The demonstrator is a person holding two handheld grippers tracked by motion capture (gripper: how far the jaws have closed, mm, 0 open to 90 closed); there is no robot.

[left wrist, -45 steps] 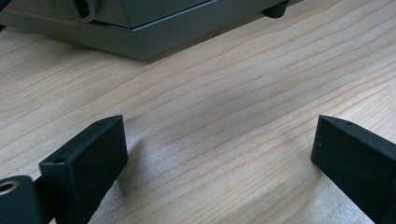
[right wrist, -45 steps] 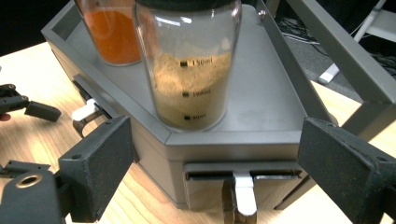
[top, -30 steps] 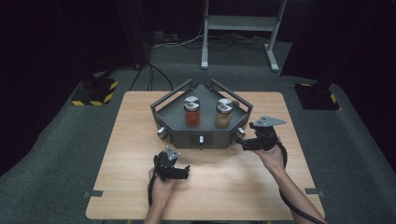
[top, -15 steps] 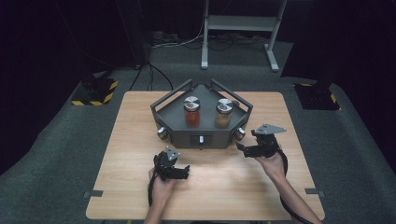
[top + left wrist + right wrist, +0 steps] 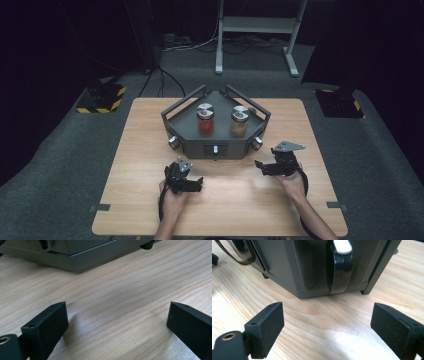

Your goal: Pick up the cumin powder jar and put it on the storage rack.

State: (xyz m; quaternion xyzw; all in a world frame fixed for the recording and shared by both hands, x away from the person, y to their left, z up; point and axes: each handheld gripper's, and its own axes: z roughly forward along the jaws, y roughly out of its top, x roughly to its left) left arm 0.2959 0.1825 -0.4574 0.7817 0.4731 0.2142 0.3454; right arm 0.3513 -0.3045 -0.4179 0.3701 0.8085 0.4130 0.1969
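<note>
A grey metal holder (image 5: 182,120) stands mid-table with two lidded jars inside, one with red contents (image 5: 205,120) and one with orange contents (image 5: 240,121). My left gripper (image 5: 196,185) rests low on the table in front of the holder, open, with bare wood between its jaws (image 5: 117,320). My right gripper (image 5: 261,167) hovers near the holder's front right corner, also open with nothing between its jaws (image 5: 327,322). It faces a dark knob (image 5: 340,267) on the holder's grey wall (image 5: 279,262).
The wooden table (image 5: 145,130) has bare wood left and right of the holder. Round knobs (image 5: 174,142) sit at the holder's front corners. Beyond the table are a dark floor, cables and a grey stand (image 5: 255,22).
My right gripper has drawn back from the holder's right corner toward the near edge of the table. The left gripper has stayed where it was.
</note>
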